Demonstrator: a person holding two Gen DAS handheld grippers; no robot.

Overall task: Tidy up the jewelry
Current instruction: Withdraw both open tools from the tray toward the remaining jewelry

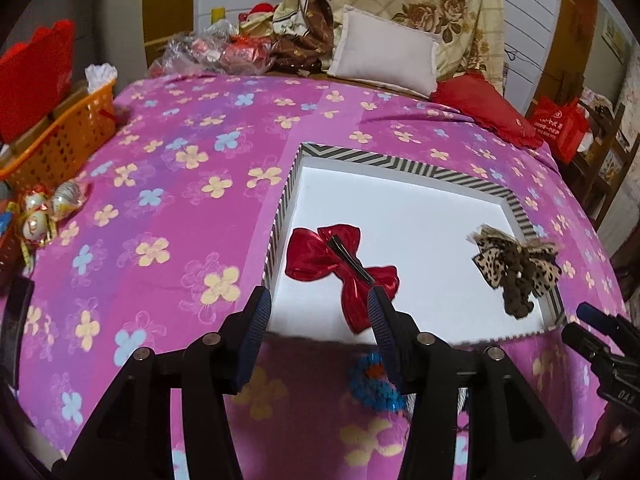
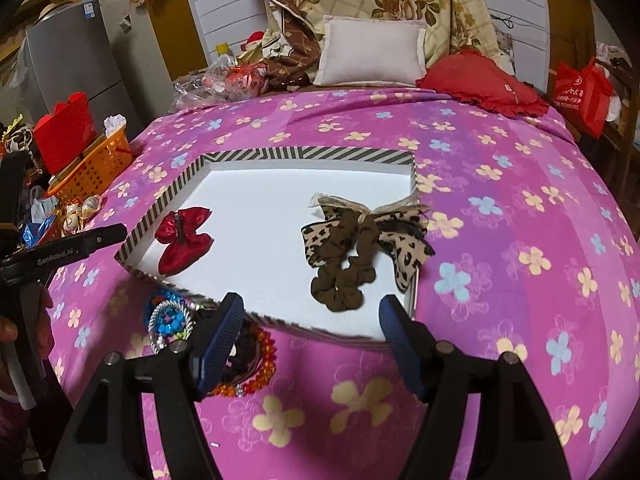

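Below the box's near edge, bracelets (image 2: 244,364) lie just left of released right gripper (image 2: 310,344); left gripper (image 1: 318,340) also released, farther.

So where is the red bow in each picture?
Left wrist view: the red bow lies in the striped box, low and middle, just past the open left gripper.
Right wrist view: the same bow sits at the box's left side, left of middle.
Shared landmark: the leopard bow, to its right in both.
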